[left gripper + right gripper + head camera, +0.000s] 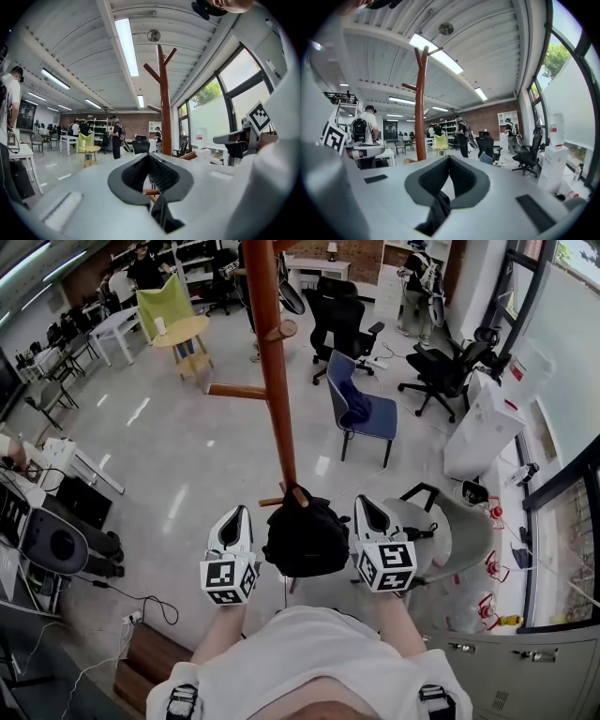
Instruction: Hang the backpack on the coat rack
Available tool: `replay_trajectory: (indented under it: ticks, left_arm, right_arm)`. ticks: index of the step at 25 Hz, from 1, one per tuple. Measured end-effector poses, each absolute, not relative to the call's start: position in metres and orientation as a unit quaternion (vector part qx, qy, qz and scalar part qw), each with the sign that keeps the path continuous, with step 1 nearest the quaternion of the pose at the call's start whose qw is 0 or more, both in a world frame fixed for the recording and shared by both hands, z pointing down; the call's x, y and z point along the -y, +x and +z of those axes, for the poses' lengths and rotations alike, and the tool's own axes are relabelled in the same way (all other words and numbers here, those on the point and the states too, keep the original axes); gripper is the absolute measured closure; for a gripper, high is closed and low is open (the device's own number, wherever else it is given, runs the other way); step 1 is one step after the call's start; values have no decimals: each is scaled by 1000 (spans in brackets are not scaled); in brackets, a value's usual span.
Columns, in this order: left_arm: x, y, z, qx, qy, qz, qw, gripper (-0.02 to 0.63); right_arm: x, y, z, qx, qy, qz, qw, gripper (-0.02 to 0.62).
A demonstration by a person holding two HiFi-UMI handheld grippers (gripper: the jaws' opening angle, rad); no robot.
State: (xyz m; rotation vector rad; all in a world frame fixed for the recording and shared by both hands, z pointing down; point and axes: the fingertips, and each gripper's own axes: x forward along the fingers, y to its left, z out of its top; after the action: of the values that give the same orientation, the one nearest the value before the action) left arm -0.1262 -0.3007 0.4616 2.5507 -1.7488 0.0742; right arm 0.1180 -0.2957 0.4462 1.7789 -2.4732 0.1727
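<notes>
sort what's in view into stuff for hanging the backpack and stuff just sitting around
For the job:
- backpack, straps in both shut jaws
- coat rack
- left gripper
- right gripper

Just lying about:
- blue chair
- yellow table
- black office chair

Pale glossy floor, with light streaks reflecting at centre left. Standing on it:
- brown wooden coat rack, centre
- blue chair, just right of the rack
- black office chair, upper centre
- second office chair, upper right
- round yellow table, upper left
- white cabinet, right side

Black cable trails across the lower left.
</notes>
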Motion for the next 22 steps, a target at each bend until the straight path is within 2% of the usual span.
replay_trajectory:
  ticks: [6,22]
  left_arm:
    - [295,-122,459,556,831,9,7,595]
    - [291,-117,466,543,839,4,18,595]
  right_arm:
    - [288,120,436,807,589,34,2,588]
    - [285,113,454,809,584,58,2,588]
